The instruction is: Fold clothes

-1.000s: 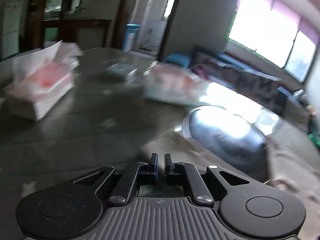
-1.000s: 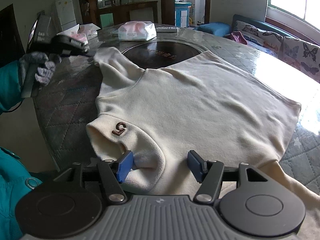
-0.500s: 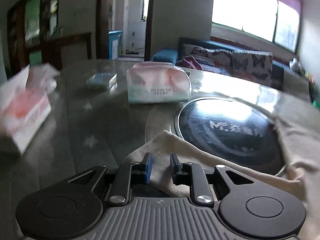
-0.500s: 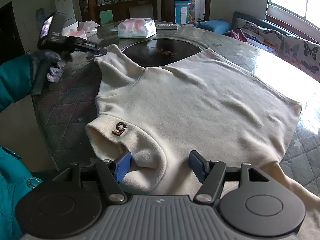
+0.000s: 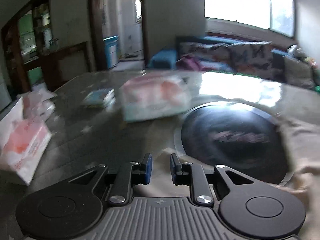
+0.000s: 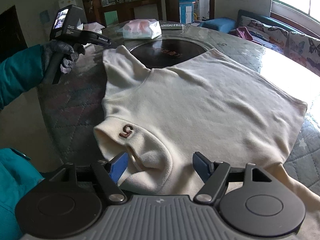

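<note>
A cream sweater (image 6: pixel 200 104) lies flat on the round table, its turtleneck collar marked with a brown "5" (image 6: pixel 126 130) pointing at me. My right gripper (image 6: pixel 161 165) stands open, one blue finger on each side of the collar, touching nothing firmly. One sleeve (image 6: pixel 120 60) reaches toward the far left. There a gloved hand holds my left gripper (image 6: pixel 108 41) at the sleeve's end. In the blurred left wrist view, the left gripper (image 5: pixel 161 168) is open a little, with the cream sleeve cloth (image 5: pixel 160 172) lying between and under its fingers.
A black round plate (image 5: pixel 230 140) is set into the table's middle, partly under the sweater. Beyond it sit a tissue pack (image 6: pixel 142 29) and a remote (image 6: pixel 172 27). Another tissue pack (image 5: pixel 24 142) is at the left. A teal sleeve (image 6: pixel 18 72) crosses the near-left edge.
The left gripper's fingers have gone from shut to parted, and it has swung right and down over the sleeve end. The right gripper has stayed open at the collar.
</note>
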### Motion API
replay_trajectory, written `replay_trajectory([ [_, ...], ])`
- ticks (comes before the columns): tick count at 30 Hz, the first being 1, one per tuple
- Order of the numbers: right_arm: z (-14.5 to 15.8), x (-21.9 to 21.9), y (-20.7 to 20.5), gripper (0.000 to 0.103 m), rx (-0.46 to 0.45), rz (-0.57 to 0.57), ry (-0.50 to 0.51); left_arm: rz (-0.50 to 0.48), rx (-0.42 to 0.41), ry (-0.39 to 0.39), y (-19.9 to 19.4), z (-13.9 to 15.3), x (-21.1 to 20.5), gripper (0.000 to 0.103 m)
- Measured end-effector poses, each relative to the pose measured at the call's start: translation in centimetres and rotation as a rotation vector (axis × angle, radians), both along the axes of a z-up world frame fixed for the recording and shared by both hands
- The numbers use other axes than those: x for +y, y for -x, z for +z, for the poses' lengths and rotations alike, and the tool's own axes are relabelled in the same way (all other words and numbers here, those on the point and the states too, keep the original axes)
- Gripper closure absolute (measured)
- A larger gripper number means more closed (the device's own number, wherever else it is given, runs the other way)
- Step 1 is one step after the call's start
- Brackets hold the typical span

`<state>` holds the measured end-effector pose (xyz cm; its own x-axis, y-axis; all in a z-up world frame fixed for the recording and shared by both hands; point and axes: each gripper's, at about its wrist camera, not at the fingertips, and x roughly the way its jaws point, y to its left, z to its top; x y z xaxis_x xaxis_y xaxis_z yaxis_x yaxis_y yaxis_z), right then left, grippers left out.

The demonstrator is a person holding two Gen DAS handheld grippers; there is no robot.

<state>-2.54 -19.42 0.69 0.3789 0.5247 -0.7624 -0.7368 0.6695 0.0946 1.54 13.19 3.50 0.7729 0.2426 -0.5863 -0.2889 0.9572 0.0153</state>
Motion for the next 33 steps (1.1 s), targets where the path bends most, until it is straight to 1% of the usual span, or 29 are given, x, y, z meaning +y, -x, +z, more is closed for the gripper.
replay_trajectory([
  [4, 0.8, -0.8, -0.7, 0.030, -0.017, -0.030, -0.021, -0.195, -0.058, 0.076, 0.5, 1.9, -4.5, 0.082],
  [7, 0.9, -1.8, -2.1, 0.030, -0.044, -0.106, -0.028, -0.341, -0.057, 0.159, 0.0, 1.8, -8.0, 0.081],
  [11, 0.4, -3.2, -3.9, 0.030, -0.073, -0.200, -0.021, -0.406, -0.010, 0.175, -1.3, 0.1, -10.5, 0.081],
  [14, -0.4, -4.0, -4.5, 0.030, -0.046, -0.238, -0.009, -0.449, 0.026, 0.182, -2.2, -1.3, -12.3, 0.081],
  [17, -1.0, -4.7, -4.3, 0.029, -0.035, -0.245, 0.002, -0.447, 0.084, 0.194, -1.8, -2.7, -12.1, 0.081],
  [19, -1.0, -4.8, -3.8, 0.028, -0.031, -0.235, 0.006, -0.445, 0.093, 0.188, -1.2, -3.1, -11.6, 0.081],
  [21, -1.0, -5.0, -3.5, 0.028, -0.026, -0.223, 0.013, -0.442, 0.101, 0.200, -0.8, -2.9, -11.2, 0.081],
  [25, -0.6, -5.0, -3.6, 0.028, -0.020, -0.199, 0.017, -0.446, 0.098, 0.187, -0.8, -2.1, -11.4, 0.081],
  [27, -0.2, -5.1, -4.1, 0.028, -0.026, -0.202, 0.004, -0.455, 0.088, 0.190, -1.3, -1.7, -11.9, 0.074],
  [30, 0.2, -4.6, -5.6, 0.028, -0.044, -0.209, -0.014, -0.470, 0.070, 0.197, -2.1, -0.9, -12.9, 0.074],
  [33, -0.1, -4.1, -7.3, 0.028, -0.049, -0.210, -0.015, -0.464, 0.087, 0.197, -3.4, -1.4, -13.4, 0.074],
])
